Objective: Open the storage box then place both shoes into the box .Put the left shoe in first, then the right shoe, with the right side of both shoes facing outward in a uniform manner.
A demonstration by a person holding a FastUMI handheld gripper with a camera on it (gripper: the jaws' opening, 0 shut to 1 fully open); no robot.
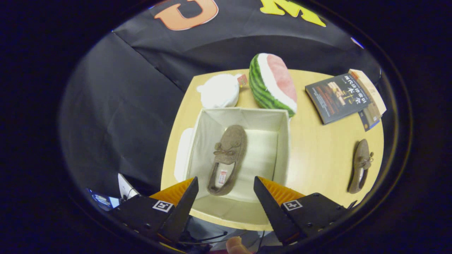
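The white fabric storage box [282, 148] stands open on the round wooden table [317, 158], its lid [182, 155] lying against its left side. One brown slipper [227, 158] lies inside the box on its floor, toe pointing away from me. The second brown slipper [360, 165] rests on the table to the right of the box. My gripper [226, 187] hovers above the near end of the box, open, with nothing between its fingers; the heel of the boxed slipper shows in the gap below them.
A watermelon-slice plush [273, 84] and a white plush [219, 91] sit just beyond the box. Books [340, 97] lie at the far right of the table. Cables and a small device [125, 188] are below the table's near-left edge.
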